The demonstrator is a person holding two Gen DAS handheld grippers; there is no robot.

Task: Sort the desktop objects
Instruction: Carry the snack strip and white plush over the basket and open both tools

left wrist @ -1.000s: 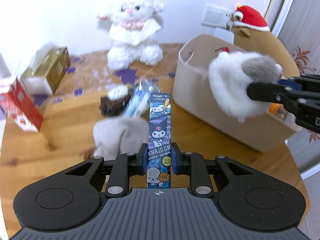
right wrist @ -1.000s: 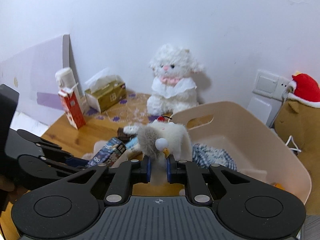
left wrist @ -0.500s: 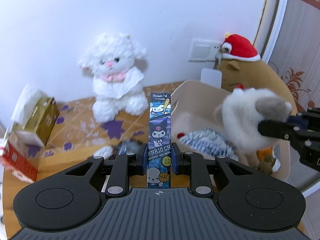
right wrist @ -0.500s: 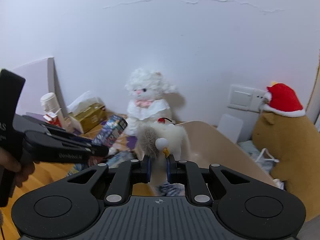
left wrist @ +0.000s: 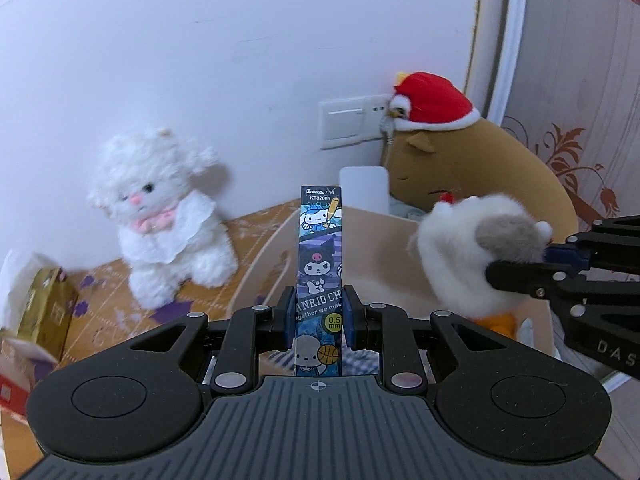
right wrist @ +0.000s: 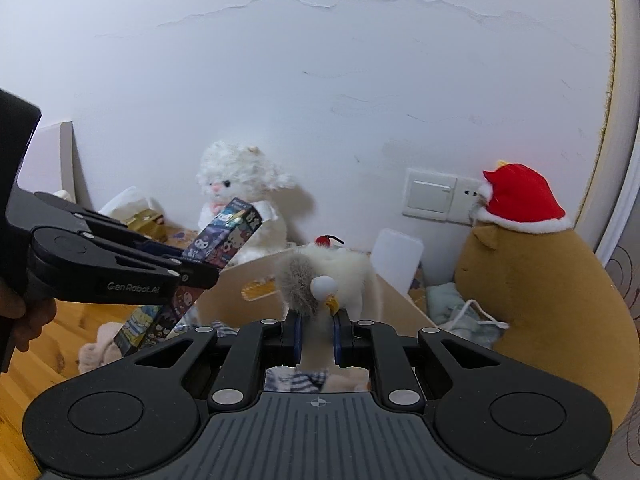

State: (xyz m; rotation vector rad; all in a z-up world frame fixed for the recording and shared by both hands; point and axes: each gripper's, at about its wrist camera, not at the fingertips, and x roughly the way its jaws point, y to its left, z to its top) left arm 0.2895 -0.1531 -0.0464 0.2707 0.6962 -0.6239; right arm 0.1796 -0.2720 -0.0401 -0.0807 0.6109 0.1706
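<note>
My left gripper is shut on a tall blue Sanrio pen box and holds it upright over the near rim of the beige storage bin. My right gripper is shut on a white and grey plush chicken above the same bin. The chicken also shows in the left wrist view, at the right over the bin. The pen box shows in the right wrist view, tilted in the left gripper. Blue checked cloth lies in the bin.
A white plush lamb sits by the wall. A brown plush with a red hat leans behind the bin. A gold tissue box and a red carton stand at the left. A beige plush lies on the wooden table.
Both grippers have risen and moved toward the bin, carrying the pen box and the plush chicken. The table's loose items have dropped out of the left wrist view.
</note>
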